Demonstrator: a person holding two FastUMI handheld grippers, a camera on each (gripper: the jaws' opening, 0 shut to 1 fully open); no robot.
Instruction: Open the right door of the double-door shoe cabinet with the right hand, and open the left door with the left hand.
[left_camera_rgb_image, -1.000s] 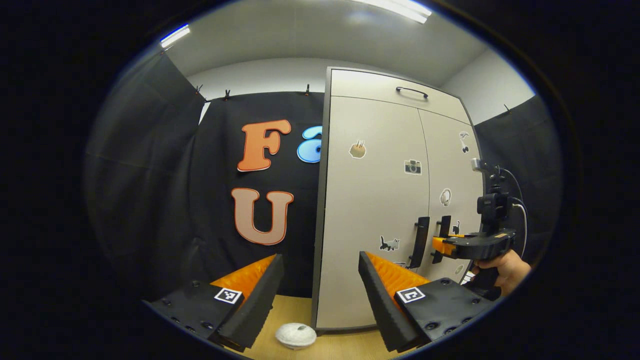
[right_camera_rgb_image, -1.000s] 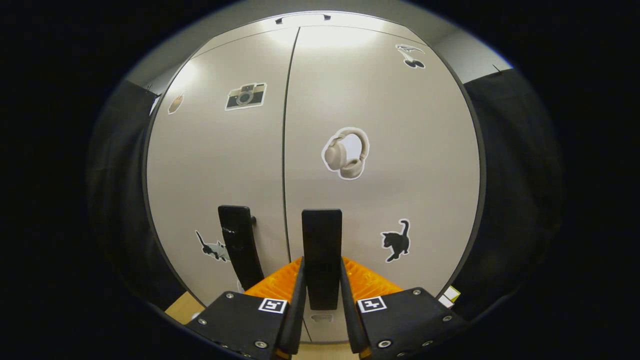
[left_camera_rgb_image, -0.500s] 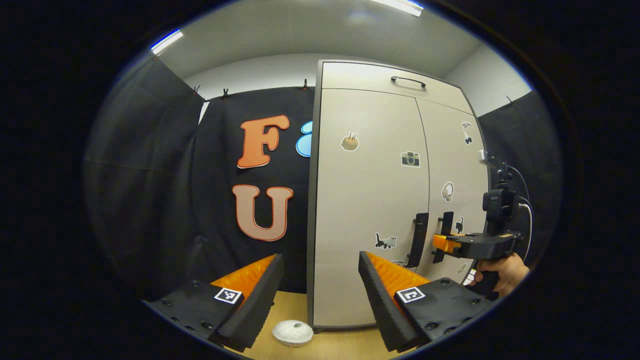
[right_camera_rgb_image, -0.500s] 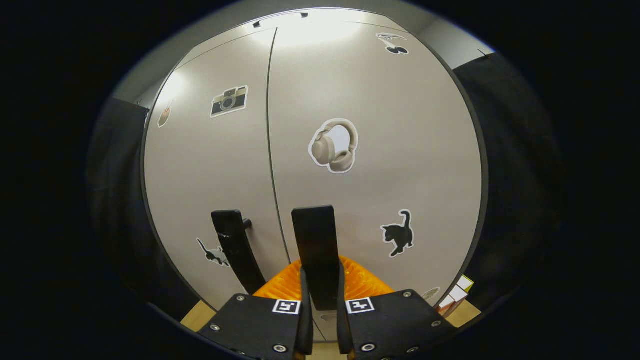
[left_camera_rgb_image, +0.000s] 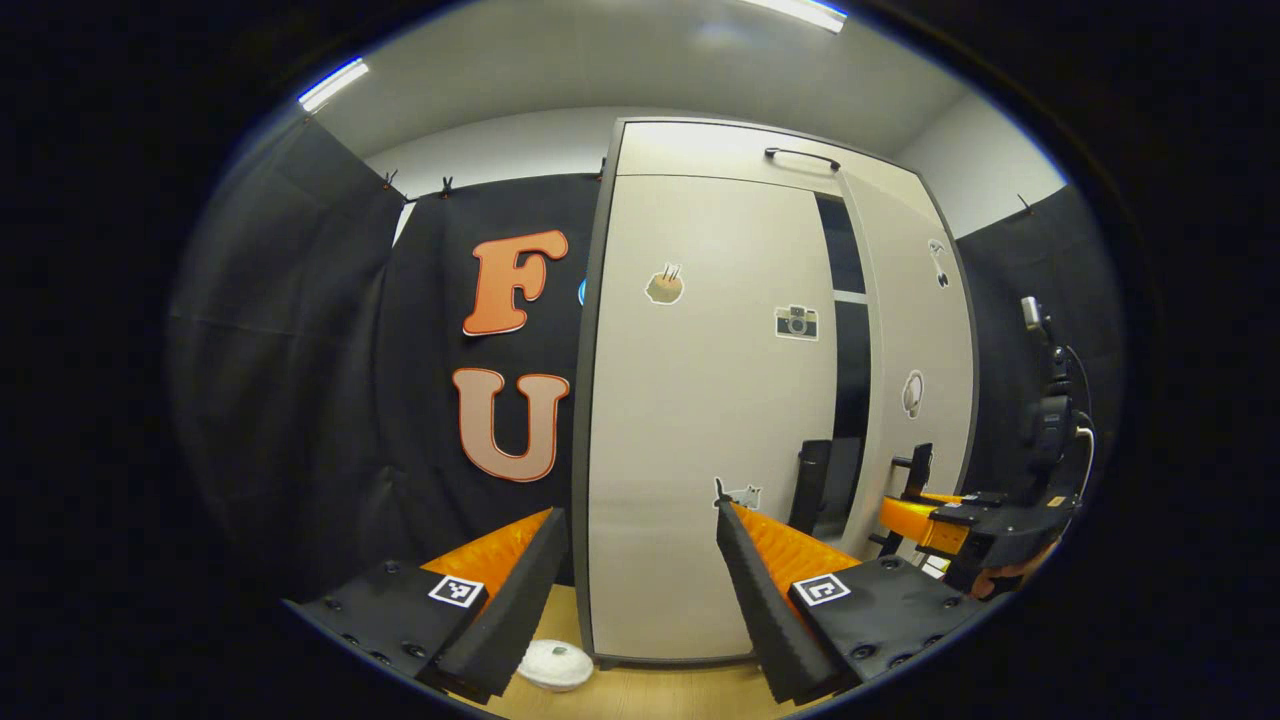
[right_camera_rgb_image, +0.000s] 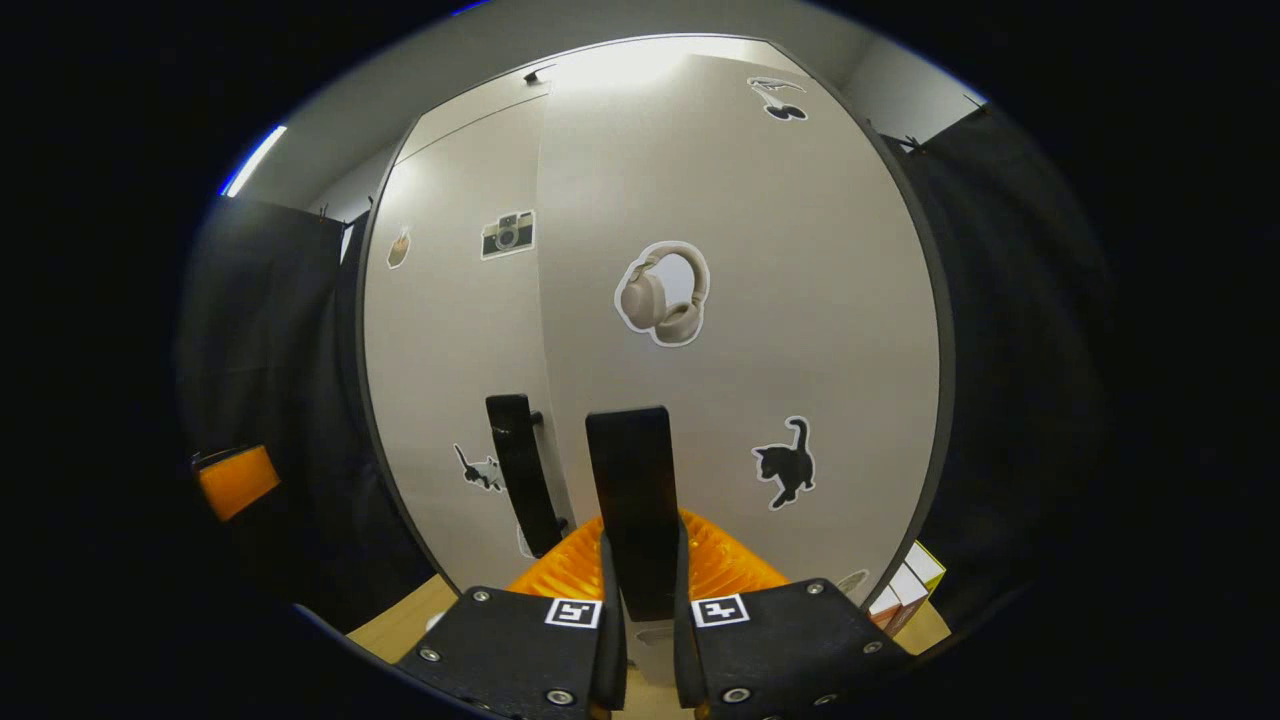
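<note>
Cabinet (left_camera_rgb_image: 700, 420) on floor (left_camera_rgb_image: 640, 695); round object (left_camera_rgb_image: 556, 664) beside left corner; boxes (right_camera_rgb_image: 910, 585) at right.

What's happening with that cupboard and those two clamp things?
A person is opening a shoe cabinet with two handheld grippers. The right gripper has its jaws clamped on the right door's handle, and that door stands ajar. The left gripper hangs open, off the closed left door.

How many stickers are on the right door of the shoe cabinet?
3: a small dark one near the top, headphones in the middle, and a black cat lower right. The gripper may hide more below.
</note>
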